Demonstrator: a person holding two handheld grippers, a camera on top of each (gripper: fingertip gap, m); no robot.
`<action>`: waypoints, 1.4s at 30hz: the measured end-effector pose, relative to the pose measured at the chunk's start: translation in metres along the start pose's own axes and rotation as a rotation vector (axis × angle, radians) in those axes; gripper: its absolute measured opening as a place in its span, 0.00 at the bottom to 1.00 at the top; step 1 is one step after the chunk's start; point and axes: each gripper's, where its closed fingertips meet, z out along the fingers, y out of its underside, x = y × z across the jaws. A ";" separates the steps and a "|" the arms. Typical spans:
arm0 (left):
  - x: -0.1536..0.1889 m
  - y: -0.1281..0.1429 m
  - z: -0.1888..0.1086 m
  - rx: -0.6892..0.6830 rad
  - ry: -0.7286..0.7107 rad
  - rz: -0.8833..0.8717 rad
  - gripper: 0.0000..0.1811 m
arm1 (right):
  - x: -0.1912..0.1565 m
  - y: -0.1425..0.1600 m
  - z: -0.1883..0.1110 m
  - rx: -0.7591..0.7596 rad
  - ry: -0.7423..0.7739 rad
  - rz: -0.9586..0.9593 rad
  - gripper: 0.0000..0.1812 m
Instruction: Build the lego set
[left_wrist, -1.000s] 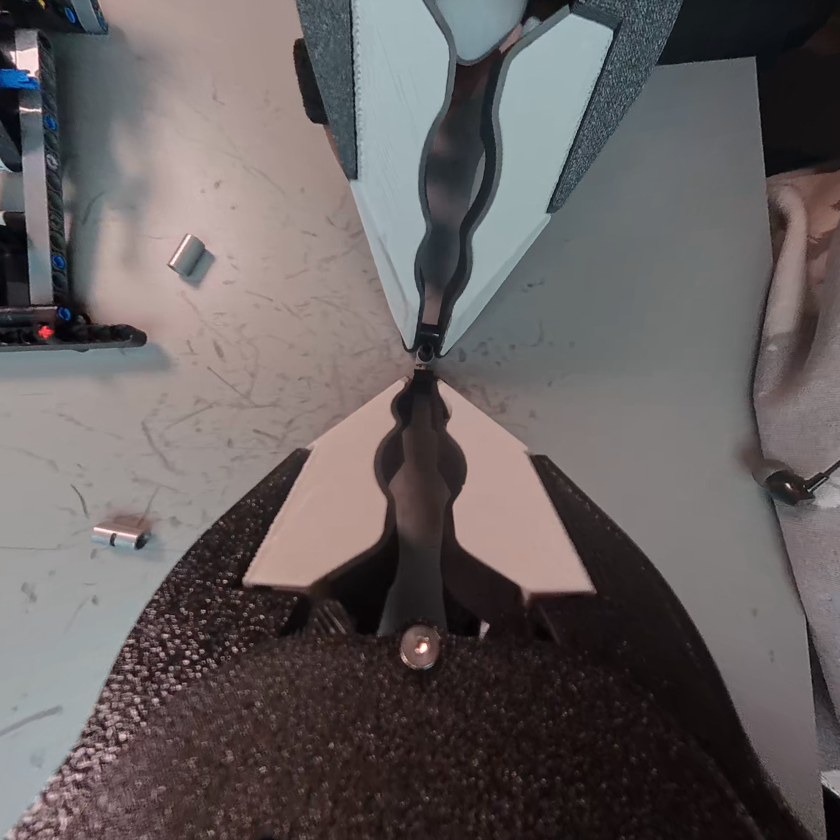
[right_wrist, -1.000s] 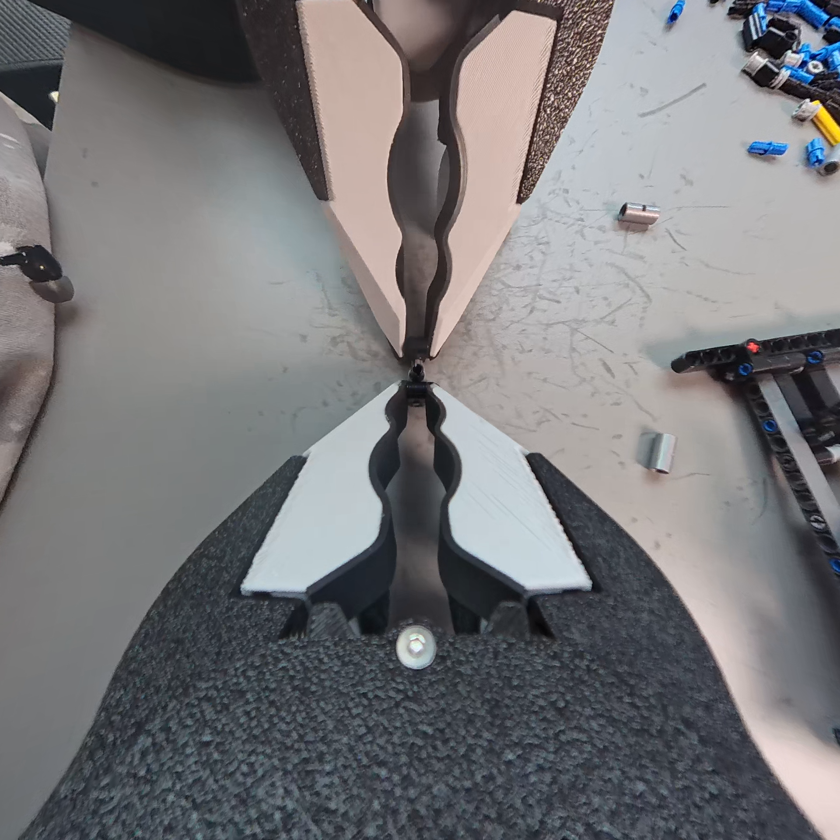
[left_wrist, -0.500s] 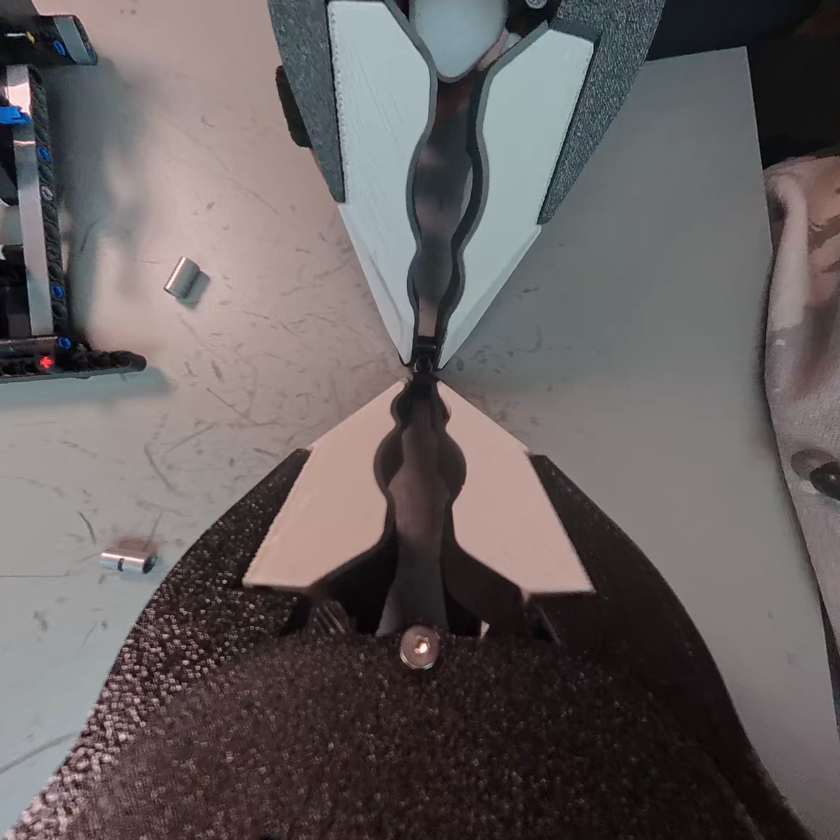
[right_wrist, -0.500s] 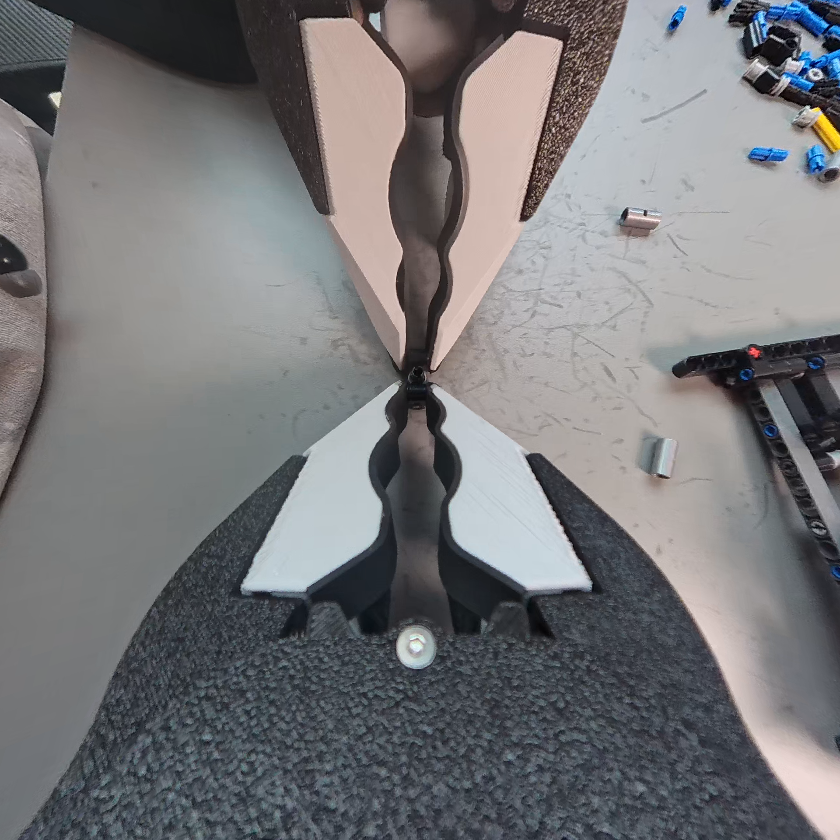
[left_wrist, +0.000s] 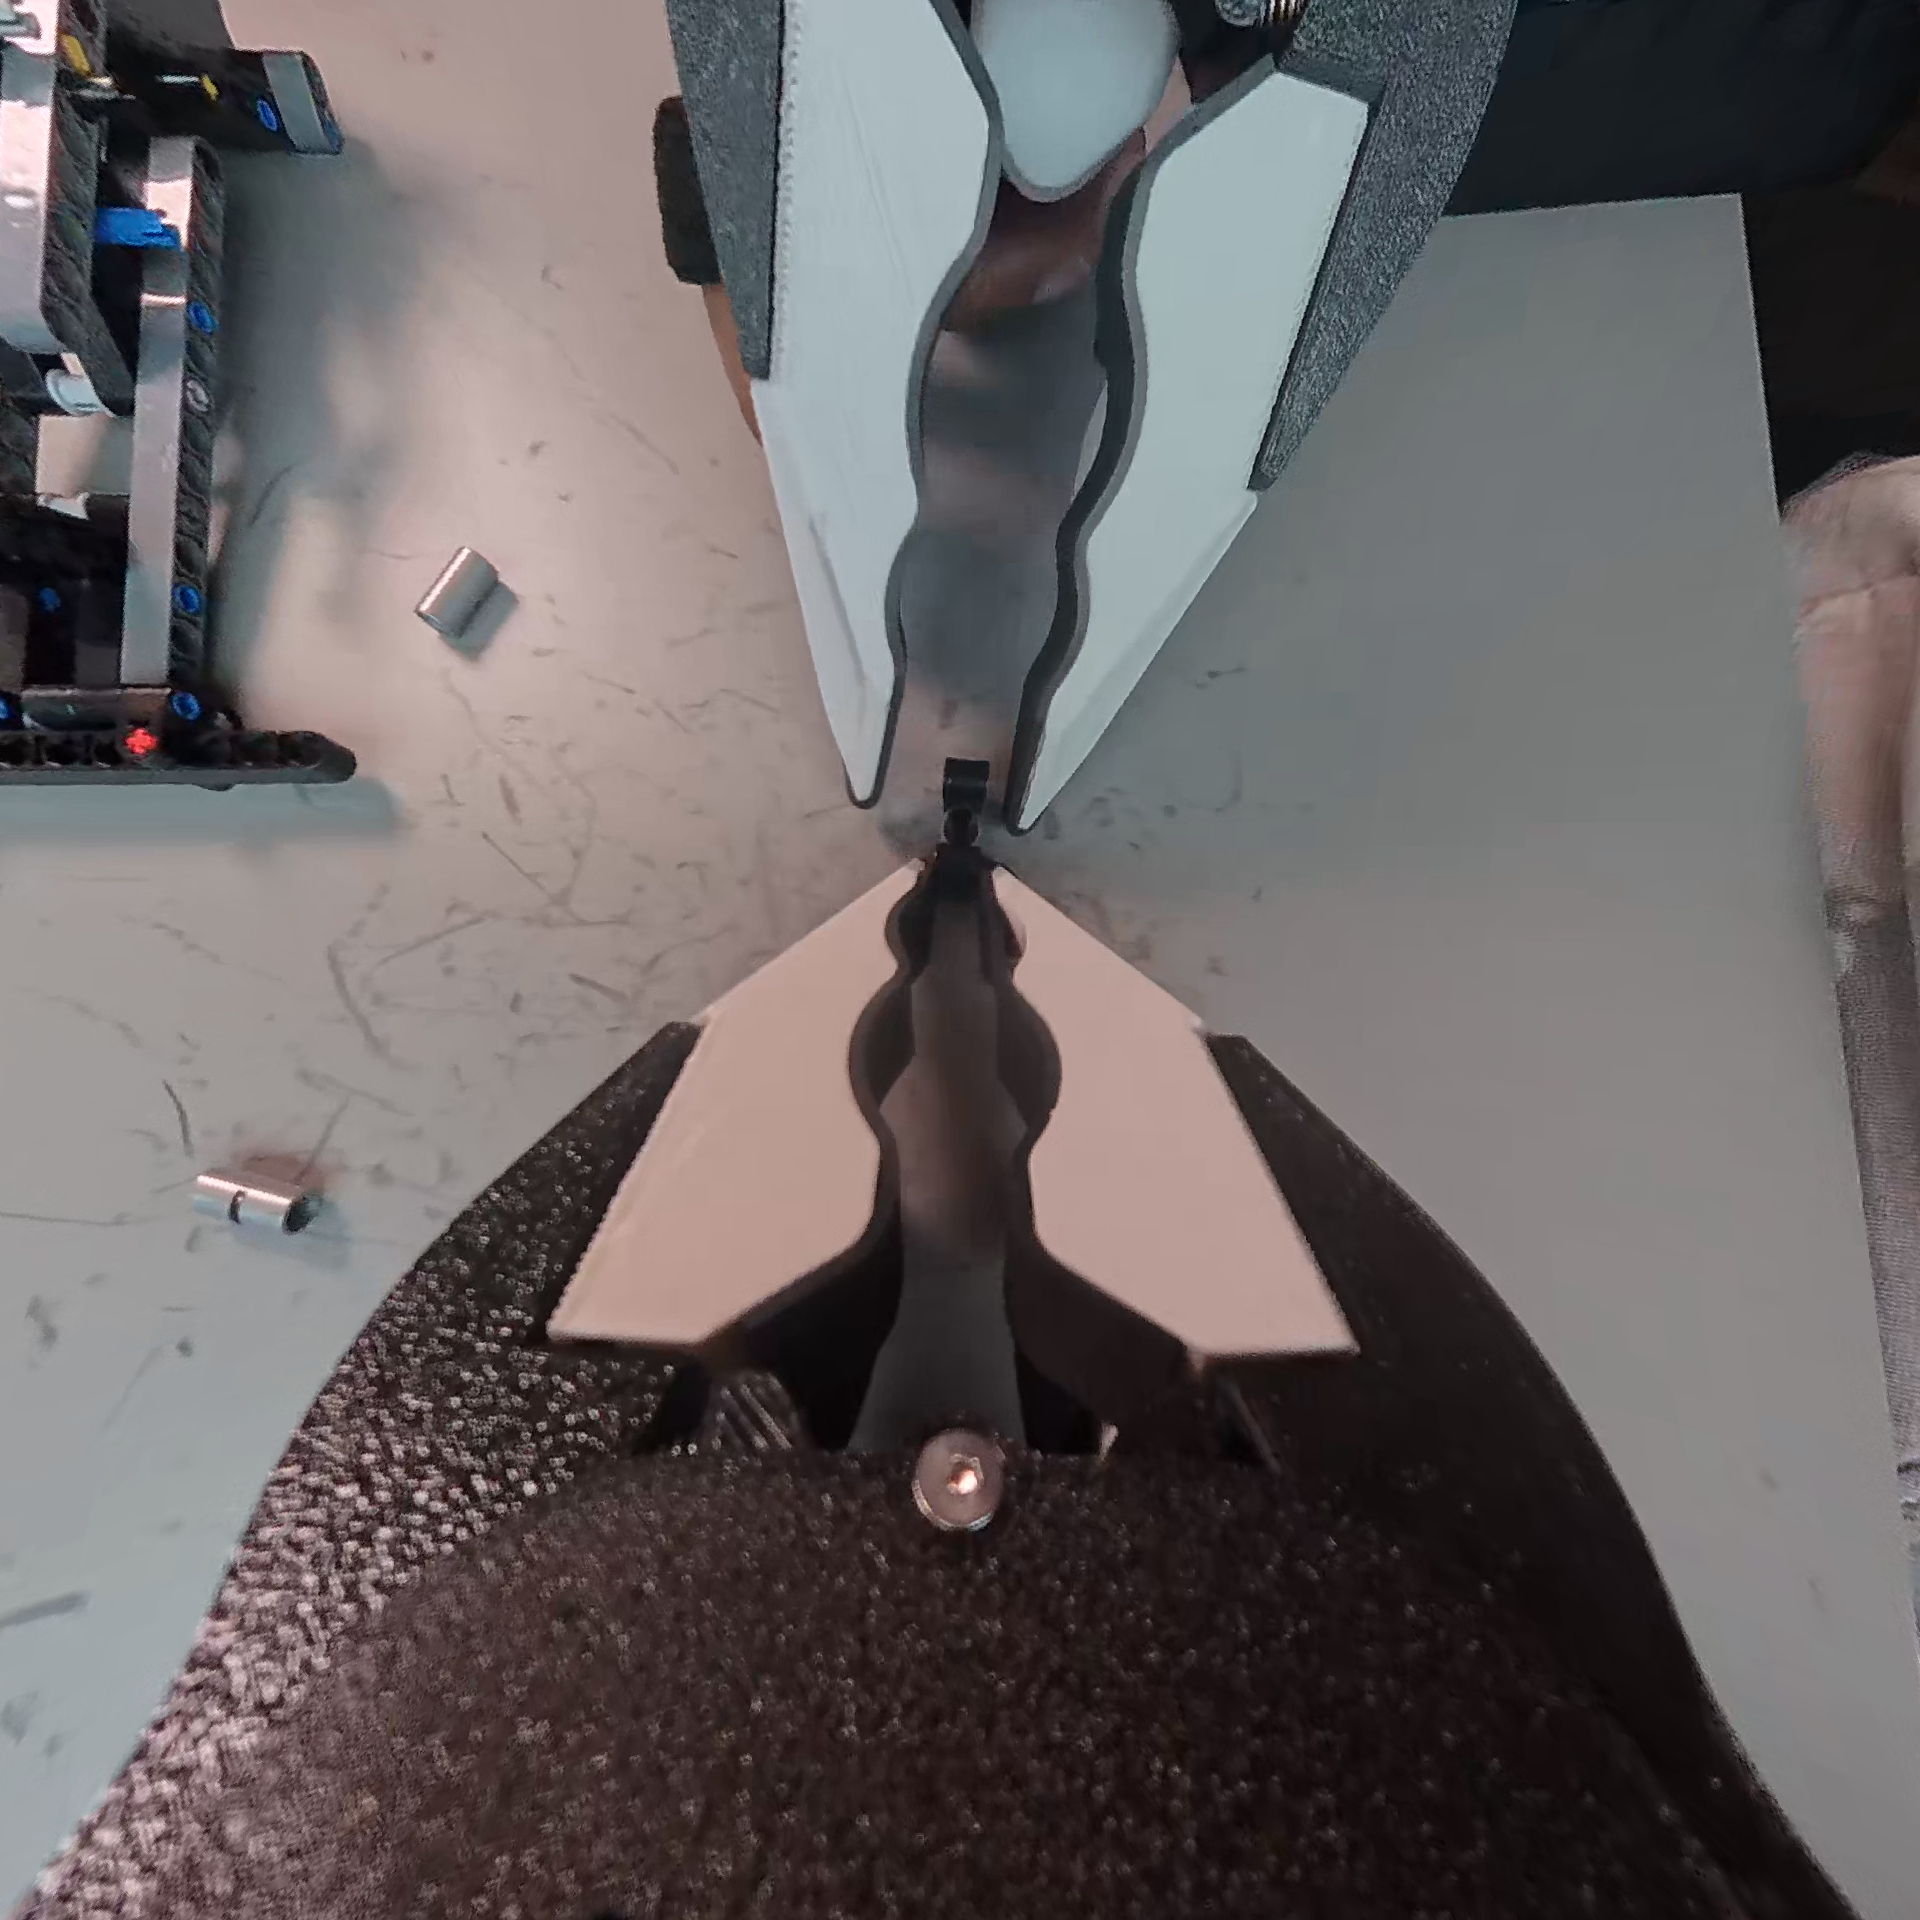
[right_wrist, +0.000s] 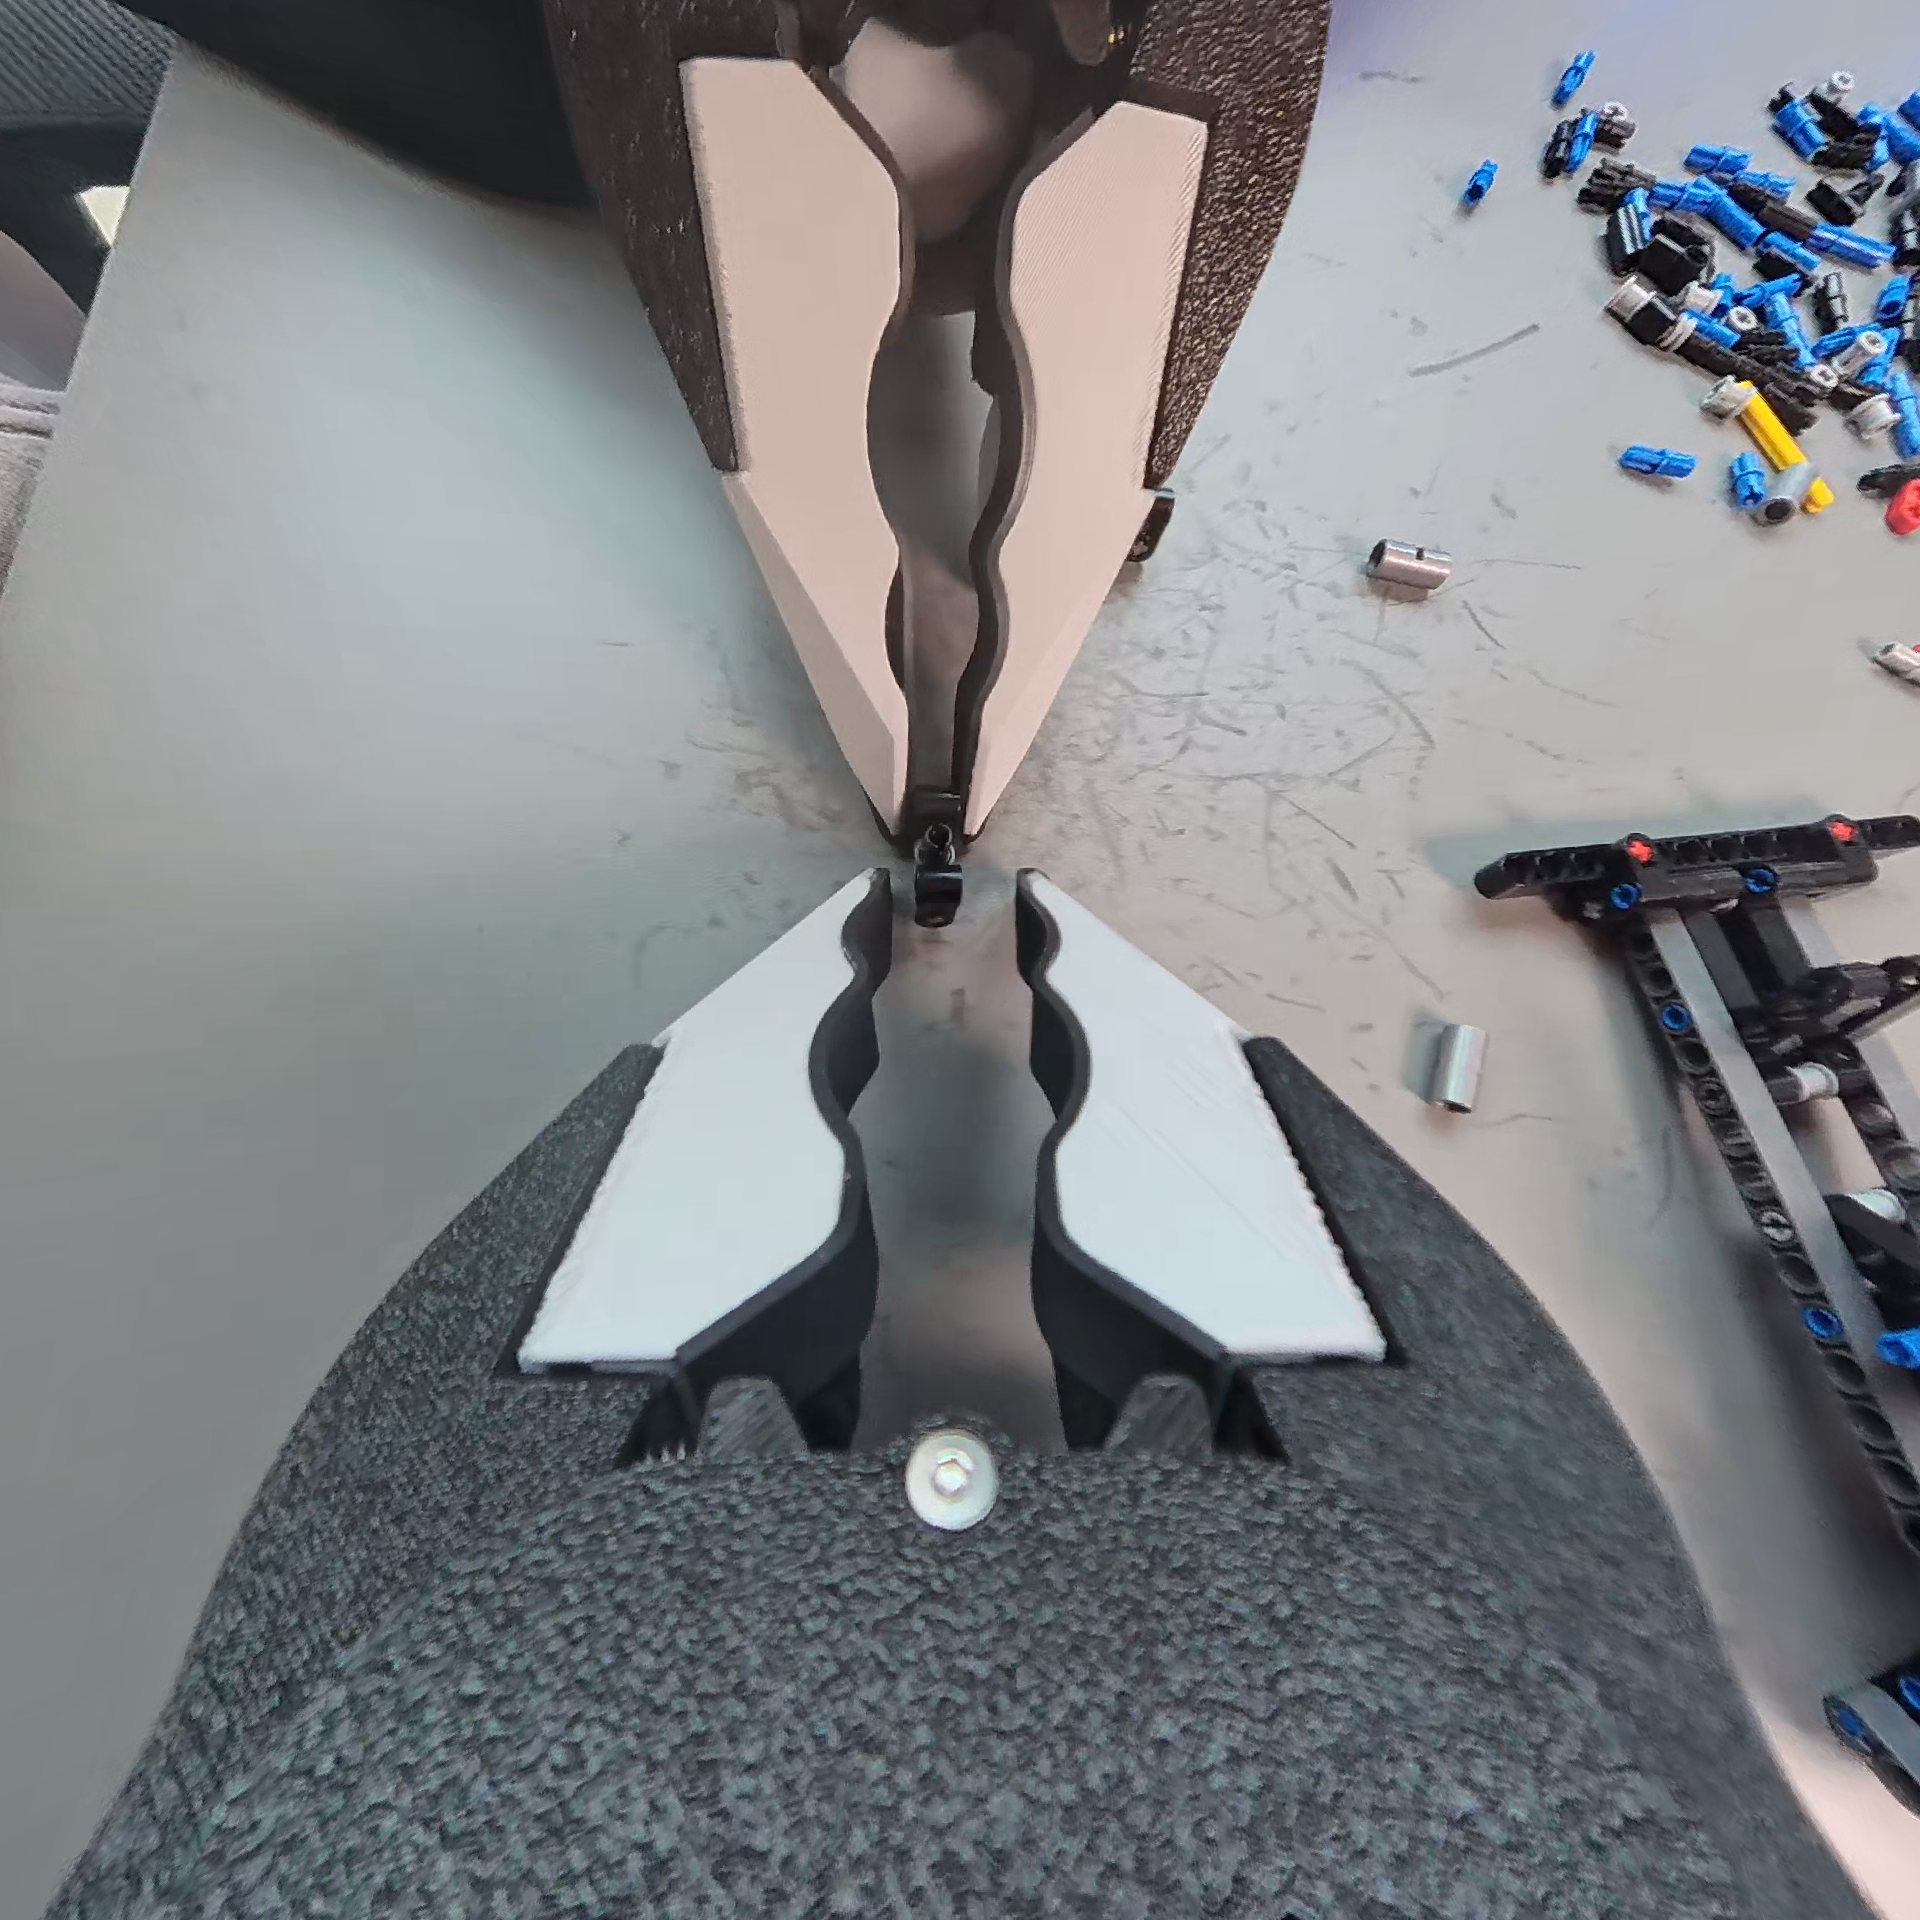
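A small black Lego connector piece (left_wrist: 961, 805) hangs above the scratched grey table (left_wrist: 1455, 727). My left gripper (left_wrist: 956, 868), with tan fingers, is shut on the near end of it. My right gripper (left_wrist: 945, 810), with white fingers, faces it tip to tip and stands open, with the piece's free end between its fingertips and touching neither. In the right wrist view my right gripper (right_wrist: 951, 883) is open at the bottom. The black piece (right_wrist: 938, 873) sticks out of my shut left gripper (right_wrist: 933, 826) above it.
A black and grey Lego frame (right_wrist: 1714, 987) lies on the table, also in the left wrist view (left_wrist: 156, 520). Two grey sleeves (right_wrist: 1408, 566) (right_wrist: 1455, 1065) lie loose. A pile of blue and black pins (right_wrist: 1766, 260) lies far right. Cloth (left_wrist: 1870, 831) hangs past the table edge. Both grippers' tips are close together, under 4 cm apart.
My right gripper has opened and let go of the black piece, which both grippers pinched before. My left gripper still holds it.
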 end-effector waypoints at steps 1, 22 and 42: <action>0.000 0.000 0.000 0.003 0.005 -0.002 0.07 | 0.001 -0.002 -0.001 0.016 -0.001 0.009 0.14; -0.062 -0.050 -0.063 0.443 -0.308 -0.090 0.17 | 0.186 -0.154 -0.159 0.353 0.457 0.212 0.12; -0.062 -0.043 -0.044 0.355 -0.412 0.023 0.14 | 0.253 -0.162 -0.145 0.052 0.597 0.170 0.13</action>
